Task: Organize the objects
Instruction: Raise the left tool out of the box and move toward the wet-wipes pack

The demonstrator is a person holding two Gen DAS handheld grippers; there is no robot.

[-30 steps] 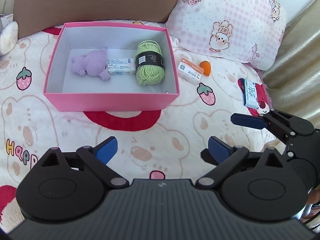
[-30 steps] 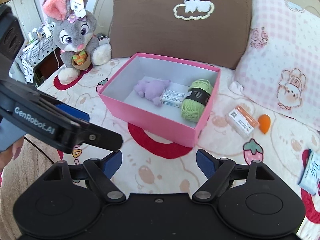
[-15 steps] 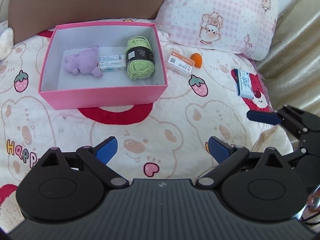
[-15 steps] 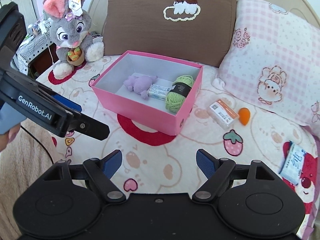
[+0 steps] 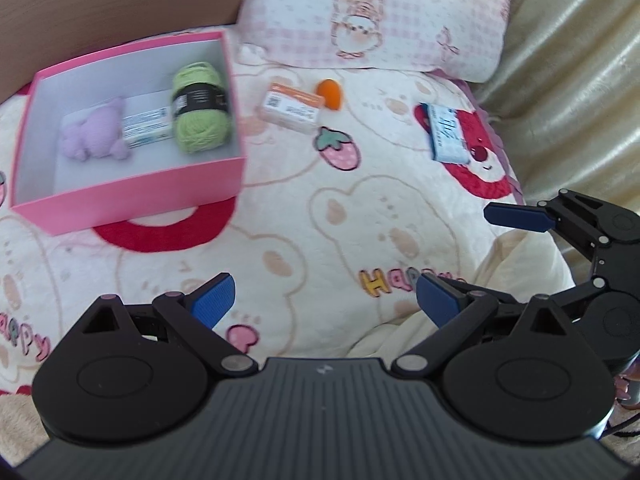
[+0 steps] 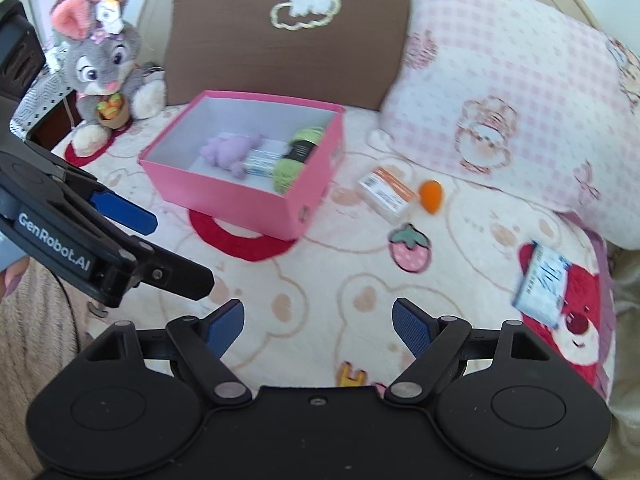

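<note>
Beyond right tool (image 6: 319,322) | orange-white box (image 6: 386,196) well apart | tool empty, agape

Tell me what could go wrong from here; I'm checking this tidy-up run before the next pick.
1. The orange-striped carton and the orange egg-shaped piece lie very close; closing on one may knock the other away.
2. The blue-and-white packet lies flat on the soft blanket, so pads may snag plush instead.
3. The left gripper and right gripper, both open and empty, hover close and could collide.

Bright daylight, motion blur, fisheye-bent edges.
</note>
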